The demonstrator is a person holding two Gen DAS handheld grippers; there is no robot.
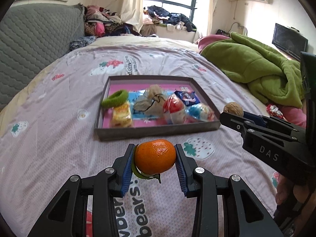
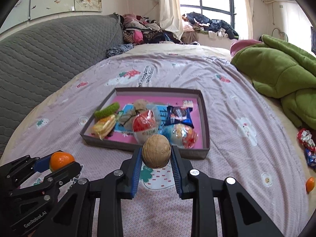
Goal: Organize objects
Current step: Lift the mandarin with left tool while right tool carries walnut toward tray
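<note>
Here the left gripper (image 1: 155, 159) clamped a tangerine (image 1: 155, 156), long axis crosswise, before the tray (image 1: 158, 131); the right gripper (image 2: 156, 157), marked "DAS", pinched a walnut (image 2: 156, 151) at the tray's near wall.

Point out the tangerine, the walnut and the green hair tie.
tangerine (image 1: 155, 157): left wrist view, middle of its orange skin, between the left tool's pads.
walnut (image 2: 156, 151): right wrist view, centre of its shell, held in the right tool.
green hair tie (image 1: 115, 98): left wrist view, its fuzzy band, in the tray's left part.
</note>
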